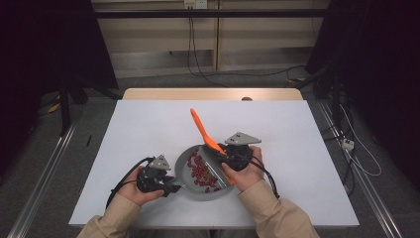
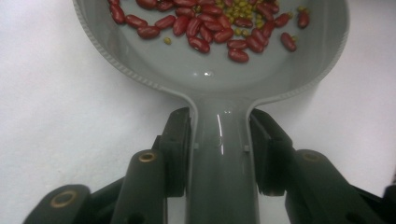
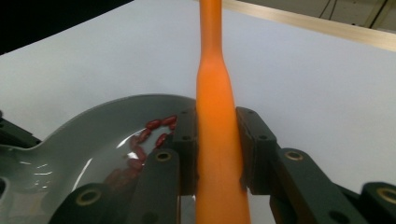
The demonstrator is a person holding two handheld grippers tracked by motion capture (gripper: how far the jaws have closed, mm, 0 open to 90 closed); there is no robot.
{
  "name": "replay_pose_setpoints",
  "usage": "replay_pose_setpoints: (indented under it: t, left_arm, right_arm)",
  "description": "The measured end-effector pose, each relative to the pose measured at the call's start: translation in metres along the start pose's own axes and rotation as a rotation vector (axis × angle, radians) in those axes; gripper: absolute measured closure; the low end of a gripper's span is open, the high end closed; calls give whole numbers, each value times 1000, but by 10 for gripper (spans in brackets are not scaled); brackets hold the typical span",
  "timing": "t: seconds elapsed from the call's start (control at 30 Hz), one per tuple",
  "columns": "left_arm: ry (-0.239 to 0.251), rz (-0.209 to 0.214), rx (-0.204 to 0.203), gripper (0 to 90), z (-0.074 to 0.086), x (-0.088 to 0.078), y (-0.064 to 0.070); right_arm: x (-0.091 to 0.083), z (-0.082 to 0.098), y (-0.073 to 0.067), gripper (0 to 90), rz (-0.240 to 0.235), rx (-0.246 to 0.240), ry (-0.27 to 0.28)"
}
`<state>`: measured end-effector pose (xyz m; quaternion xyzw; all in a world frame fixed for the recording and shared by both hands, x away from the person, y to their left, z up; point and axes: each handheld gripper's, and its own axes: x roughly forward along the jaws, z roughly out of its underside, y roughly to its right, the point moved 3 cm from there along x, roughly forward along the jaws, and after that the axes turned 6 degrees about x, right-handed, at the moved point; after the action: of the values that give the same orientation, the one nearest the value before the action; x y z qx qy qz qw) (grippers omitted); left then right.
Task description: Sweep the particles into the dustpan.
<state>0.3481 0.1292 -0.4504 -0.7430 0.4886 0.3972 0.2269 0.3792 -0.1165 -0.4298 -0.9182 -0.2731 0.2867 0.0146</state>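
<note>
Pan: the grey pan (image 1: 198, 173) sits flat on the white tabletop (image 1: 148, 129) near the person's edge, its handle pointing toward the left hand
Left gripper (image 1: 166, 187): its fingers (image 2: 177, 149) are clamped on either side of the pan's handle, I'd say to hold the pan steady while the other hand works
Right gripper (image 1: 223, 157): fingers (image 3: 254, 149) clenched around the orange spatula (image 1: 202, 130), which leans with its handle up and away, blade down in the pan
Beans: red beans (image 2: 205, 32) with small green ones (image 2: 243, 18) lie spread across the pan's far side, apparently being stirred
Around: bare tabletop; cables on the floor beyond; nothing stands in the way
</note>
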Motion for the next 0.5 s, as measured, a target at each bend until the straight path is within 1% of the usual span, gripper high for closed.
replay_pose_setpoints:
  t: [0.03,0.1,0.13,0.17,0.2,0.23,0.27,0.3,0.33,0.37,0.4,0.43,0.47,0.5]
  left_arm:
    - [-1,15,4,588,0,1,0]
    - [-10,5,1,568,-1,4,-1]
    - [-19,-12,-4,564,-1,6,-1]
    - [-28,0,7,563,-1,6,-1]
    - [-17,4,-4,561,-2,9,-1]
    - [-22,2,2,561,-3,11,-1]
    - [-43,6,21,565,-4,11,-1]
    - [-28,0,7,569,-5,14,0]
    - [-46,13,35,581,-5,15,0]
    - [-51,11,38,626,-5,16,1]
    - [-56,5,48,631,-5,16,2]
    - [-55,5,66,634,-5,15,1]
    - [-45,3,68,636,-4,15,2]
    - [-21,-10,54,637,-4,16,3]
  right_arm:
    - [-2,-1,4,715,9,3,3]
    - [-5,-4,12,715,27,11,15]
    - [-7,-4,16,715,35,12,20]
    - [-8,-5,19,715,41,19,21]
    - [-9,-5,21,715,46,22,20]
    - [-10,-4,24,715,52,22,20]
    - [-11,-3,26,715,57,25,18]
    - [-11,-2,27,715,61,21,16]
    - [-11,-1,28,715,67,23,12]
    - [-11,-1,29,715,67,23,14]
    - [-11,-1,30,715,66,25,13]
    - [-12,0,30,715,66,30,13]
    - [-12,0,30,715,67,30,17]
    - [-13,0,30,715,70,30,17]
